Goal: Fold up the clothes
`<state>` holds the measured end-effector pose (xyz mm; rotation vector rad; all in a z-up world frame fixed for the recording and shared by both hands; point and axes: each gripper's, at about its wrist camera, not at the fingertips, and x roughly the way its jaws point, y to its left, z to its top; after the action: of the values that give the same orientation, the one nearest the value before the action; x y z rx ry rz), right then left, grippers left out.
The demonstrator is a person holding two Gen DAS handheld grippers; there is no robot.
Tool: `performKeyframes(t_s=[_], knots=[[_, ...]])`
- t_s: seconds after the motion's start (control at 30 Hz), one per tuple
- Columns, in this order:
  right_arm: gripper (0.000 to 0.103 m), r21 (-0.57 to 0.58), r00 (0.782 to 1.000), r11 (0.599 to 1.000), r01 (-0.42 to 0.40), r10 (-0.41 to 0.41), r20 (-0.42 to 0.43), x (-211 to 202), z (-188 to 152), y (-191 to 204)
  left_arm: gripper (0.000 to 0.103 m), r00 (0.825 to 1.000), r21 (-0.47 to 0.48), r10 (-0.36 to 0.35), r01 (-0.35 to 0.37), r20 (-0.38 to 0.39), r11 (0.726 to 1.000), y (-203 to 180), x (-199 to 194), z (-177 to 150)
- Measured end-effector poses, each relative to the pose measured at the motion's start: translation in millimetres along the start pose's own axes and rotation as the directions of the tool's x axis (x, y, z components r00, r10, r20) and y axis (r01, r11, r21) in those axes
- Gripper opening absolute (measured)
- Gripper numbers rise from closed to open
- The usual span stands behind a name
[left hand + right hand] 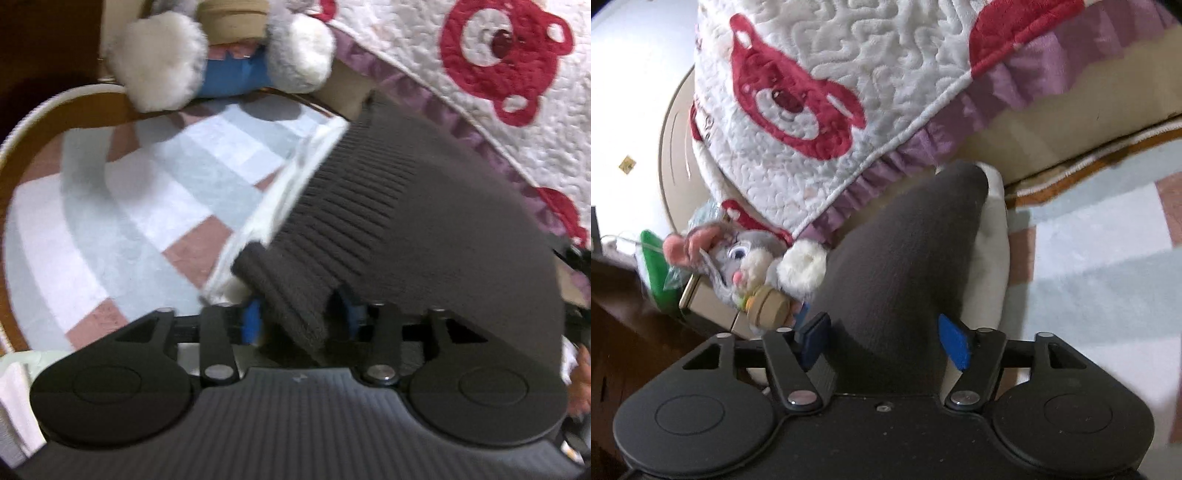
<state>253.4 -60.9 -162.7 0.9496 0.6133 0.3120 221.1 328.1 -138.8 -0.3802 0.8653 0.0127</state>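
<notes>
A dark grey knit garment (406, 206) with a ribbed hem and a white fleecy lining (295, 173) hangs in the air above the rug. My left gripper (301, 317) is shut on a bunched roll of the ribbed hem, which sits between its blue pads (253, 321). In the right wrist view the smooth grey cloth (905, 258) rises away from my right gripper (884, 341). It fills the wide gap between the blue pads (955, 347), and the white lining (991, 258) shows along its right side. The frames are blurred by motion.
A white quilt (849, 74) with red bear prints and a purple frill drapes over a bed just behind the garment. A grey plush rabbit (746, 258) leans at the bed's foot, and its paws (159, 59) are also visible. A pastel checked rug (129, 206) covers the floor below.
</notes>
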Motion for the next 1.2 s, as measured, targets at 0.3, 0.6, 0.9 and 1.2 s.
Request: performKeyframes(t_s=[0.3,0.6,0.9,1.2], knots=[[0.068,-0.023,0.980,1.000,-0.018,0.013,-0.201,-11,-49,20,0.059,0.999,-0.023,0.047,-0.046,0.025,0.999,-11,-29,-20],[0.023,0.336,0.922,0.935,-0.111,0.223,-0.317,-3,-79,11,0.060,0.998,-0.053,0.035,-0.033,0.043,0.998,-31,-58,-49],[0.059,-0.084,0.896,0.995,-0.048,0.005,-0.445,-33,-72,58,0.072,0.996,-0.046,0.089,-0.088,0.029,0.995,-50,-72,-51],[0.061,-0.087,0.944,0.995,-0.044,0.013,-0.329,-87,-49,53,0.078,0.993,-0.019,0.113,-0.114,-0.034,0.993,-82,-91,-67]])
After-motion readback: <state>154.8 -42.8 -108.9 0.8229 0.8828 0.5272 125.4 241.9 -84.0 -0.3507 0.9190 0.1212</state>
